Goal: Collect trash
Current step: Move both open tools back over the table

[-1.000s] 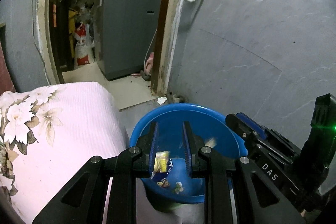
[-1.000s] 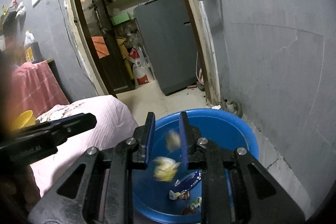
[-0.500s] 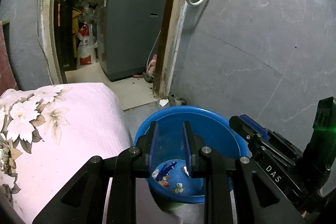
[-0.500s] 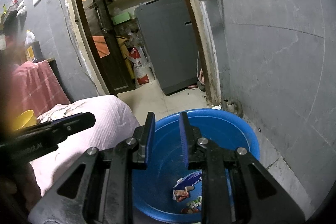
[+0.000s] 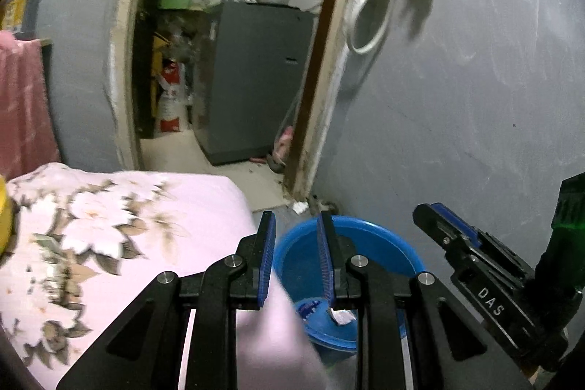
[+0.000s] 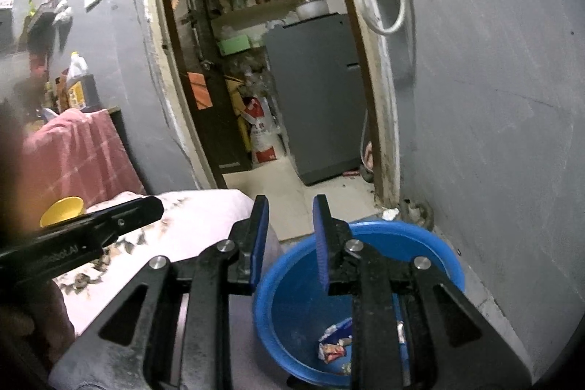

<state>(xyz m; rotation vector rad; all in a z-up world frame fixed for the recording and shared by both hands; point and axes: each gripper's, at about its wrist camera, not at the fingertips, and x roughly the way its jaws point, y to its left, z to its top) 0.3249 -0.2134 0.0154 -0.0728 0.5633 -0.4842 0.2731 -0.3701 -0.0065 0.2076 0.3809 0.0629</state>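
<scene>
Left gripper [image 5: 294, 256]: jaws parted, nothing between the pads, released.
Right gripper [image 6: 289, 240]: jaws have just been opening; gap bare, touching nothing.
Blue basin [image 6: 431, 245]: on the floor by the grey wall, right of the pink bedspread [image 5: 120, 222].
Wrappers [image 6: 334, 344]: lying in the basin's bottom.
Hidden: gripper arms cover part of the wrappers; print unreadable.

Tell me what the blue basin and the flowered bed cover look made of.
Blue basin: probably moulded plastic, glossy, judging by its even saturated colour, smooth wall and thin rolled rim. Flowered bed cover: soft woven fabric, matte, with a printed floral pattern, draping round the corner; fibre unclear.
</scene>
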